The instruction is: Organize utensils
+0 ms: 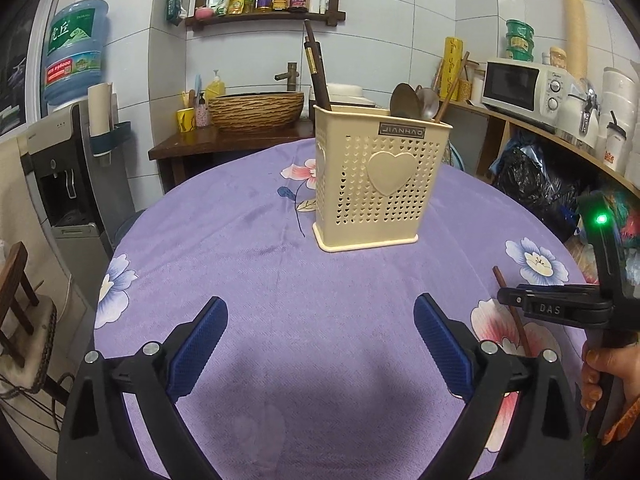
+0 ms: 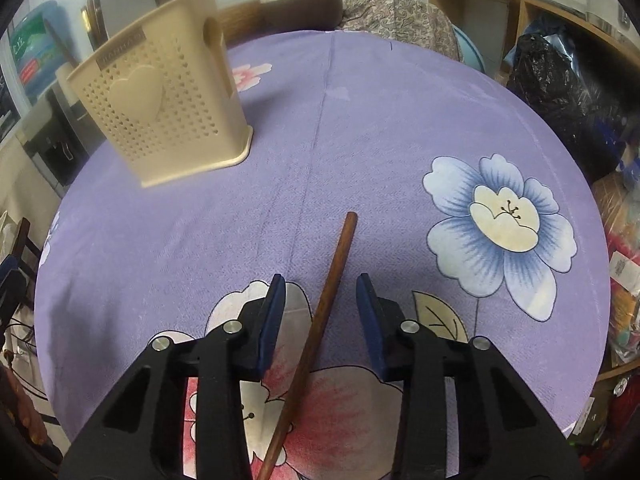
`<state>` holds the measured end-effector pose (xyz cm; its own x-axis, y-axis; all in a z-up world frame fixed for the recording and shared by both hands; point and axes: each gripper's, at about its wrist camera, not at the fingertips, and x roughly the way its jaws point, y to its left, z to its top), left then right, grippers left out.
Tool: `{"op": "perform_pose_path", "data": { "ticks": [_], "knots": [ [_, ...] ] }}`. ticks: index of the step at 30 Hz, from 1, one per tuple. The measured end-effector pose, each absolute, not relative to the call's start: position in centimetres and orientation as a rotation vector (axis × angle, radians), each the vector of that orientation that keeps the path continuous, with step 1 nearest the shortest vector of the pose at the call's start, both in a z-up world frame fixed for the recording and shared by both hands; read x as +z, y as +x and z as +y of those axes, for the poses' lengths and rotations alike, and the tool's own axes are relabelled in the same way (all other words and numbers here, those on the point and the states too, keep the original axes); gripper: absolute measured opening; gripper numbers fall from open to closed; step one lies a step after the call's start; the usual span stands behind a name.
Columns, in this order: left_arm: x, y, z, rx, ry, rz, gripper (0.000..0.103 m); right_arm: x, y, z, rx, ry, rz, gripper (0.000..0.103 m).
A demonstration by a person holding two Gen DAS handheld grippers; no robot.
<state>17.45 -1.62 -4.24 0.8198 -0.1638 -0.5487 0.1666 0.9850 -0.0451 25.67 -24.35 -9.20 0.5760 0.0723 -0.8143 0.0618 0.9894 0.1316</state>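
Left wrist view: left gripper (image 1: 320,344) with its fingers spread wide and nothing between them, only purple cloth of the surface (image 1: 280,264). Ahead of the fingers, well apart, stands the cream holder (image 1: 376,184), upright, already carrying dark chopsticks and spoons (image 1: 412,102). Off to the right of the fingers the right gripper (image 1: 516,300) sits low over a brown chopstick (image 1: 516,316), a hand (image 1: 604,376) on its handle. Risk here looks small: the idle left fingers could snag the cloth and drag the holder with it. Right wrist view: right gripper fingers (image 2: 276,312) stand narrowed but not pressing; the chopstick lies flat on the surface between them, closer to the left finger, slanted across the gap, its far end beyond the fingertips and its near end passing under the gripper body. No contact visible on either side. Likely trouble: a thin round stick lying flat may roll or pivot as the fingers meet, or the pads may pinch cloth with it; gripped off its middle it could droop and miss the holder's opening, which stands ahead and left of the fingers
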Motion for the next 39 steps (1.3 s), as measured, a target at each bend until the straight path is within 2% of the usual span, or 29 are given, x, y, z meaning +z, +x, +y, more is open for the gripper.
{"op": "perform_pose_path", "data": {
  "ticks": [8,14,17,28,39],
  "knots": [
    [-4.7,17.6,-1.5,-0.170,0.000,0.597,0.093,-9.3,27.1,-24.3,0.000,0.140,0.965,0.026],
    [-4.6,17.4,-1.1,-0.164,-0.003,0.592,0.093,-9.3,28.4,-24.8,0.012,0.166,0.971,0.013],
    [-4.6,17.4,-1.0,-0.160,-0.013,0.594,0.093,-9.3,28.9,-24.6,0.042,0.181,0.974,0.010],
    [-4.5,17.5,-1.3,-0.155,-0.008,0.595,0.093,-8.6,27.8,-23.7,0.146,0.234,0.927,0.008],
    [-4.5,17.4,-1.7,-0.133,0.016,0.600,0.093,-1.3,23.5,-23.7,0.267,0.261,0.714,0.008]
  ]
}}
